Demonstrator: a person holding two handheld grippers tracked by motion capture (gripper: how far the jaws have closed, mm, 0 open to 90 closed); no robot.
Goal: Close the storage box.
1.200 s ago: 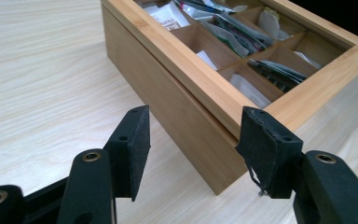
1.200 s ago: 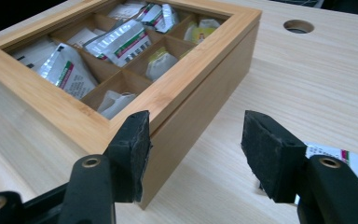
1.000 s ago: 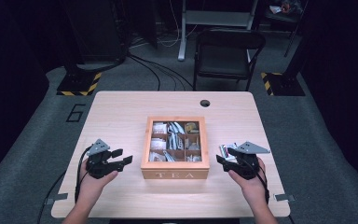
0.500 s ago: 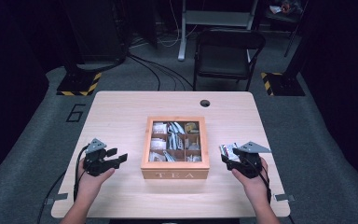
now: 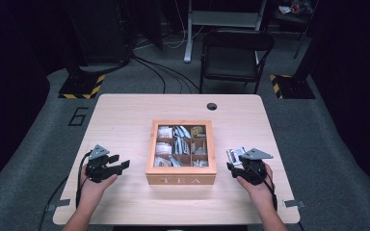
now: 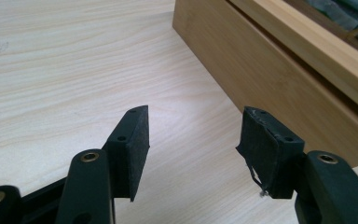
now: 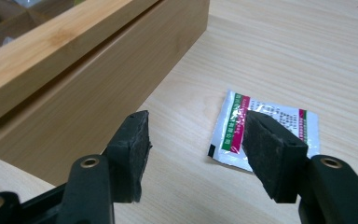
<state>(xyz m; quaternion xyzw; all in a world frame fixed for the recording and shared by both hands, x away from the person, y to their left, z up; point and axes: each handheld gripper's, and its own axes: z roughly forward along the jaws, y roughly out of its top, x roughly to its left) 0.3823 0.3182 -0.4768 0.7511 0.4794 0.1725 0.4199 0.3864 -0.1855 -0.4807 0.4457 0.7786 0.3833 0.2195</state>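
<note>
A wooden tea box [image 5: 181,153] marked TEA stands at the table's middle, its glass lid down over compartments of tea bags. My left gripper [image 5: 123,165] hovers low to the box's left, open, nothing between its pads; its own view shows the box's side wall [image 6: 279,79] just ahead. My right gripper [image 5: 231,167] sits to the box's right, open and empty. A white sachet [image 7: 265,128] with red and green print lies flat on the table just beyond the right jaw, also seen beside the box [image 5: 236,155].
The light wooden table [image 5: 125,115] has a round cable hole [image 5: 212,106] near its far edge. A black folding chair [image 5: 233,53] stands behind the table. Cables and yellow-black striped bases lie on the grey floor around it.
Both hands have sunk slightly toward the tabletop on either side of the box. The jaws of both grippers look the same width as before.
</note>
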